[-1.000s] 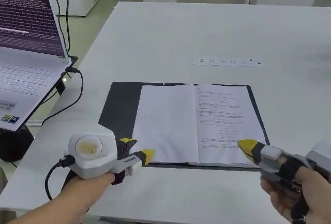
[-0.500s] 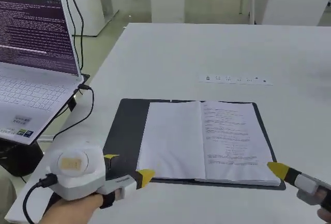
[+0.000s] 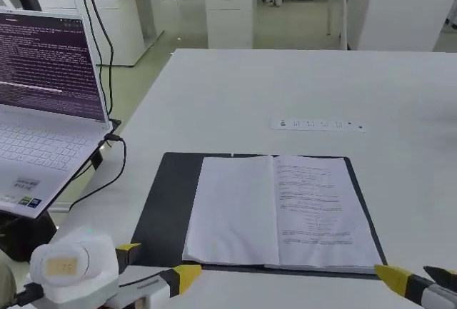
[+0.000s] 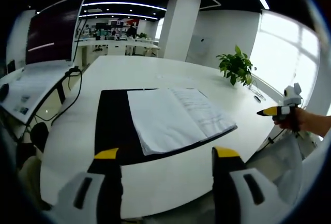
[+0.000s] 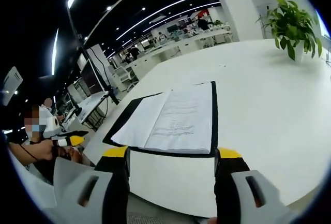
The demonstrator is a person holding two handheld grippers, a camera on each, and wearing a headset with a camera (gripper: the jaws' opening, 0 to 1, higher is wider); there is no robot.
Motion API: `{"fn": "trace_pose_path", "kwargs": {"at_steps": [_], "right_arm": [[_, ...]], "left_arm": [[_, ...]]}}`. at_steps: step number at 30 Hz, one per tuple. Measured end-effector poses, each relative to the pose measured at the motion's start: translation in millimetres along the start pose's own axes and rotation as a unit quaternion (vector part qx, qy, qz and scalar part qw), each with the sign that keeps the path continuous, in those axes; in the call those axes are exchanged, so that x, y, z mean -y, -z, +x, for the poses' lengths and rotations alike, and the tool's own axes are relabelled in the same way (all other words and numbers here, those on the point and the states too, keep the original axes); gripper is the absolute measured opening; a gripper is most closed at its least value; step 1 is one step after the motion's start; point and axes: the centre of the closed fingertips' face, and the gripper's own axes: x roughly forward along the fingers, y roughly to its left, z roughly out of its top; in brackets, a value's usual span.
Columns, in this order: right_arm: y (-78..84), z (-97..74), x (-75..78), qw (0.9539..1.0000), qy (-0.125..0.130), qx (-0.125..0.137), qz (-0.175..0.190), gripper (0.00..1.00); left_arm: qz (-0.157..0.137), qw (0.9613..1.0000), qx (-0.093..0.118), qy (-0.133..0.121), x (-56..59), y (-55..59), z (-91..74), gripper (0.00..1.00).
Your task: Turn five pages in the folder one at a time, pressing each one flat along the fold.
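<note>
Printed page in open folder, centre frame: likely thin, limp, tearable; pinch lower-right corner. Left gripper, right gripper: jaws apart, empty.

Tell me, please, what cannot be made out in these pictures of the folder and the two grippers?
Print on the right page: too small to read in any view.
Sheets beneath it: covered, so the number already turned is unknown.
The right gripper: cut off by the head view's bottom edge.
The laptop: cut by the left edge, screen text too small.
The white strip: markings too small.
</note>
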Motion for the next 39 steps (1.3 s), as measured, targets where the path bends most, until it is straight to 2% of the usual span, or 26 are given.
{"fn": "trace_pose_path", "kwargs": {"at_steps": [6,9,15,23,28,31,35,39], "right_arm": [[-0.7,-9.0,11.9,0.9999,0.009,0.005,-0.013,0.69],[-2.5,-11.0,15.1,0.9998,0.012,0.013,-0.013,0.74],[-0.5,-10.6,17.8,0.9997,0.015,0.013,-0.017,0.81],[5.2,-7.8,17.2,0.9998,0.013,0.008,-0.010,0.84],[6.2,-4.9,15.3,0.9999,0.009,0.006,-0.009,0.84],[7.1,-2.6,15.0,1.0000,0.005,0.005,-0.006,0.84],[10.3,-0.1,17.8,1.0000,0.005,0.002,-0.001,0.84],[12.4,0.8,18.4,1.0000,0.003,0.003,0.004,0.84]], "left_arm": [[-0.002,1.0000,0.003,-0.006,-2.4,-2.0,-5.7,0.71],[0.009,0.9999,0.002,-0.010,-3.6,-3.8,-6.5,0.72],[0.015,0.9998,0.002,-0.012,-4.2,-6.3,-6.2,0.75],[0.016,0.9998,-0.005,-0.007,4.3,-3.2,1.7,0.77],[0.025,0.9996,-0.013,0.006,15.2,-4.4,15.3,0.77],[0.040,0.9987,-0.024,0.022,26.5,-3.9,28.6,0.77],[0.061,0.9965,-0.036,0.043,44.4,-4.6,50.7,0.77],[0.085,0.9930,-0.047,0.068,66.9,-5.7,76.0,0.76]]}}
